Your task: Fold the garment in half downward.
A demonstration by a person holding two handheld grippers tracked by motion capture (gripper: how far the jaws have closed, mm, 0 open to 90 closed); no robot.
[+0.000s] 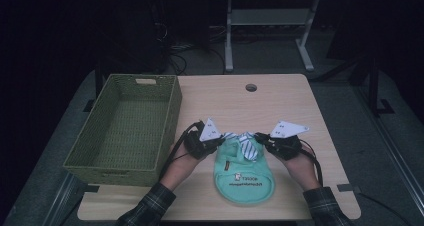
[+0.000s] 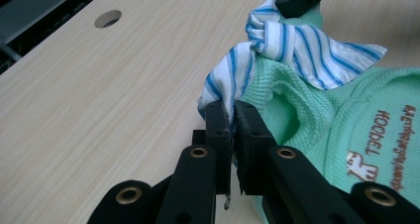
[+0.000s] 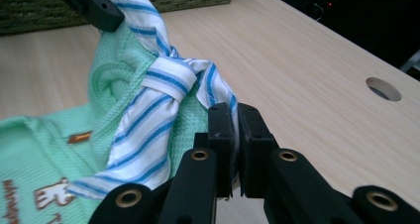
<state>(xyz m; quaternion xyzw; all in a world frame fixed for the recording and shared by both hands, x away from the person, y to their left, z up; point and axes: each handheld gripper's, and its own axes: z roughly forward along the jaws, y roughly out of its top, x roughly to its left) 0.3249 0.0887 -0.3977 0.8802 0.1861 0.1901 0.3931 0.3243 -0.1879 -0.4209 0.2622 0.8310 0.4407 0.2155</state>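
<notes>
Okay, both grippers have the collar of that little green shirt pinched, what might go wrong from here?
1. The left gripper and the right gripper each pinch just a thin edge of the striped collar, so the cloth may slip out when lifted.
2. Pulling the two sides apart could tighten or undo the knotted tie.
3. The green shirt hangs loose below the collar, so on the way to the basket it might snag on the woven rim.
</notes>
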